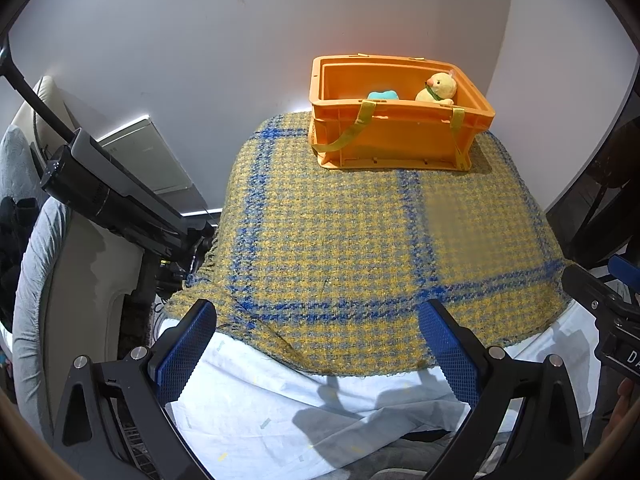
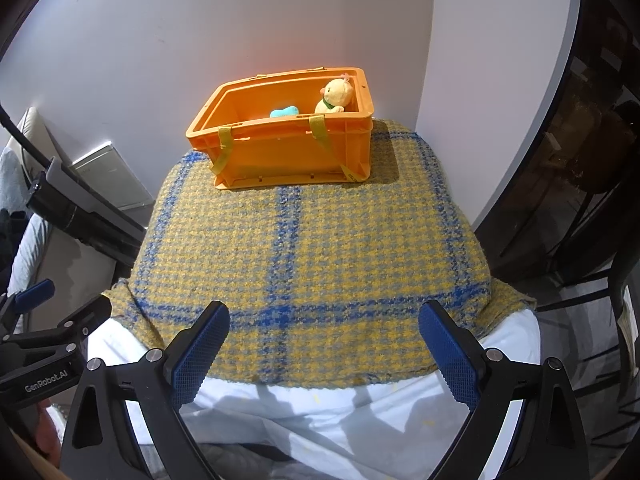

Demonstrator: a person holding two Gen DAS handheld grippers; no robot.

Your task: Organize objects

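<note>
Surface: a coarse woven blanket in yellow and grey houndstooth with blue check lines (image 1: 352, 240) covers the table top; its weave looks nubby and thick, and its near edge is frayed.
Under-layer: a smooth pale blue-white sheet (image 1: 280, 408) hangs below the blanket's near edge, creased and shadowed.
Container: a rectangular orange hard-plastic crate (image 1: 400, 140) with a lipped rim and ribbed base stands on the far end of the blanket, close to the white wall (image 1: 200, 40).
Straps: two yellow-green fabric straps (image 1: 362, 120) hang over the crate's near wall, one slanting down to the base.
Contents: a fuzzy yellow plush chick with an orange beak and green neck band (image 1: 440, 88) sits upright at the crate's right end; beside it lies a small turquoise soft item (image 1: 383, 95), mostly hidden by the wall, so its shape is unclear.
Left gripper (image 1: 318, 354): black frame, blue cross-hatched rubber pads (image 1: 186, 348); jaws spread wide, nothing between them, hovering over the blanket's near edge, well apart from the crate.
Right gripper (image 2: 324, 354): same build, textured blue pads (image 2: 200, 356); jaws spread wide and empty, likewise near the front edge.
</note>
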